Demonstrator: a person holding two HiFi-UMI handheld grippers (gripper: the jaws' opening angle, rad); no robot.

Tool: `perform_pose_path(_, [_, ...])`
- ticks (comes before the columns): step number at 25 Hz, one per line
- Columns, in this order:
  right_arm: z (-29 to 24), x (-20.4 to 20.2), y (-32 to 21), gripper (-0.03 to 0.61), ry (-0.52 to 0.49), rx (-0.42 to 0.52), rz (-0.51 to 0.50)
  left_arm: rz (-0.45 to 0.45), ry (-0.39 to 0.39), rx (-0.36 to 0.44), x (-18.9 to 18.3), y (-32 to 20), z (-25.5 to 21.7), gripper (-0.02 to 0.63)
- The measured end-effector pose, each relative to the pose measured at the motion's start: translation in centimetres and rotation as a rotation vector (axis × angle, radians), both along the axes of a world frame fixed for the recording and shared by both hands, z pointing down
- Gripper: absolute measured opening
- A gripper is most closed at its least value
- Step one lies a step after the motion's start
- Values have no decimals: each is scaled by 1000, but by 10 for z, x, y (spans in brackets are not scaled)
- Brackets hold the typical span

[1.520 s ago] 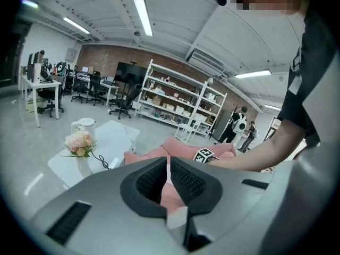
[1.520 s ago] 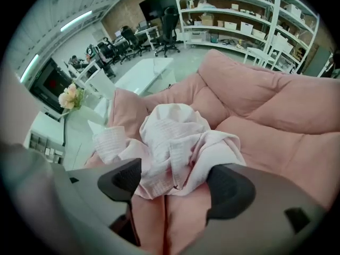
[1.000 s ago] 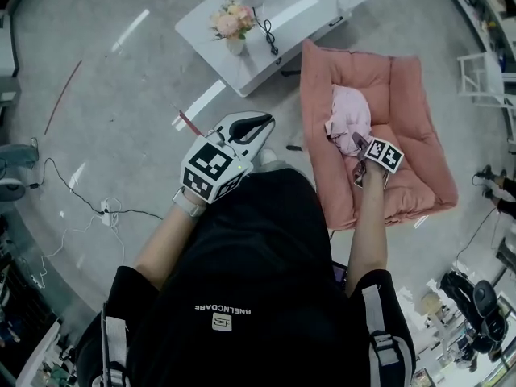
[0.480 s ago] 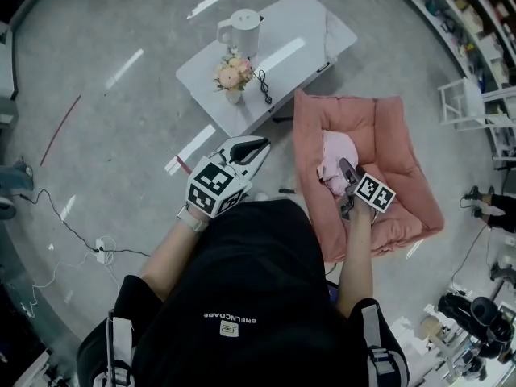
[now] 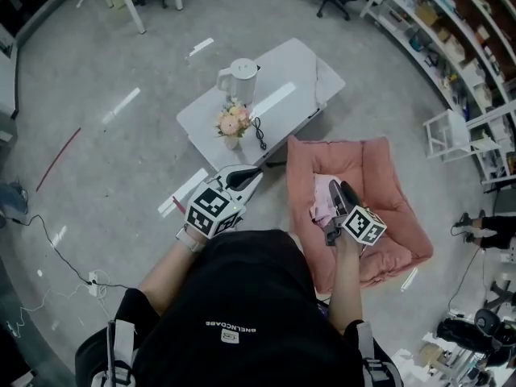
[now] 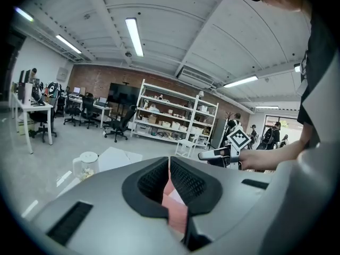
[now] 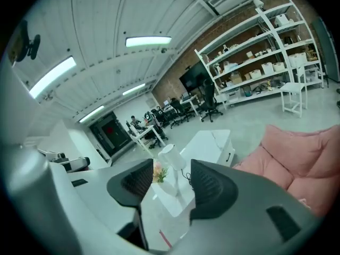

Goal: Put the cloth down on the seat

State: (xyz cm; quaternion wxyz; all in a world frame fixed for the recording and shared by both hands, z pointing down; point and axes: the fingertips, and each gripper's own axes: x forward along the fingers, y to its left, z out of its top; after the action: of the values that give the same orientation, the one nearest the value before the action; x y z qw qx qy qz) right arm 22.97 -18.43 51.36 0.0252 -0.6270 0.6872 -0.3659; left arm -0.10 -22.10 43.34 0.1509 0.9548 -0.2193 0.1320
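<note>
Jaws on your right gripper (image 5: 344, 187) stand apart, empty, just narrowing; it has lifted off the cloth (image 5: 322, 202) lying on the seat (image 5: 387, 185), so placement looks done. Left gripper (image 5: 255, 170) closed, empty.

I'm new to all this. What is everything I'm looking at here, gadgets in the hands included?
table: one, white, on the floor beside the seat
jug: one, white, on the table
flowers: one bunch, pink, on the table beside the jug
cable: one, black, on the table by the flowers
seat: one, pink, on the floor
cloth: one, pale pink, lying on the seat
stool: one, white, right of the seat
left gripper: one, white and black, jaws together, empty
right gripper: one, black and white, over the seat, jaws apart, just been closing, nothing between them
</note>
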Motion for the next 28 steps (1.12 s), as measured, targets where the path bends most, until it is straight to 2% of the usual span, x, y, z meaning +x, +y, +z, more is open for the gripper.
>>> perform_pose_path(4, [-40, -21, -5, 126, 14, 98, -22, -24, 19, 14, -13, -3, -14, 17])
perform_pose_path(8, [-82, -48, -6, 75, 51, 196, -66, -52, 29, 29, -28, -3, -28, 17])
perform_pose_path(16, [-142, -124, -19, 57, 166, 366, -230, -139, 76, 80, -66, -3, -48, 17])
perform_pose_path(22, [-153, -162, -28, 55, 175, 413, -308, -224, 137, 91, -97, -7, -64, 15])
perform_pose_path(28, [-156, -199, -34, 55, 163, 445, -362, -269, 143, 109, -122, -12, -70, 15])
